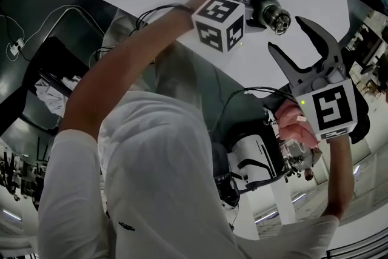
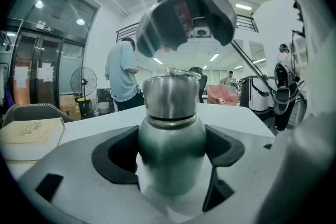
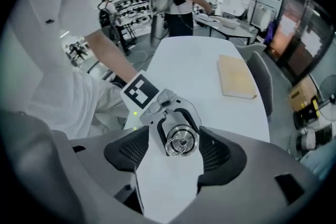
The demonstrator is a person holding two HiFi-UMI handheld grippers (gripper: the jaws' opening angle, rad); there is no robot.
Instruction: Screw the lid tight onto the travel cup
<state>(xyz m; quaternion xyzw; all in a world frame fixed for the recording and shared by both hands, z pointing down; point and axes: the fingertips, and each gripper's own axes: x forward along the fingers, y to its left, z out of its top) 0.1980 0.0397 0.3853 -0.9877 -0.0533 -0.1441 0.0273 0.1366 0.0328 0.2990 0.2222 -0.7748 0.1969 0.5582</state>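
A steel travel cup (image 2: 170,136) stands between the jaws of my left gripper (image 2: 170,165), which is shut on its body. Its lid (image 2: 169,96) sits on top, carrying a wire ring. In the head view the left gripper (image 1: 267,6) holds the cup (image 1: 276,15) over the white table. My right gripper (image 1: 288,36) hangs just beside and above it, jaws wide open. The right gripper view looks straight down on the lid (image 3: 182,141), which lies below and between the open pads of my right gripper (image 3: 176,157) without touching them.
A white table (image 3: 194,65) stretches away with a beige board (image 3: 236,77) lying on it and a grey chair (image 3: 262,81) at its edge. People stand beyond the table (image 2: 123,78), near a floor fan (image 2: 84,81).
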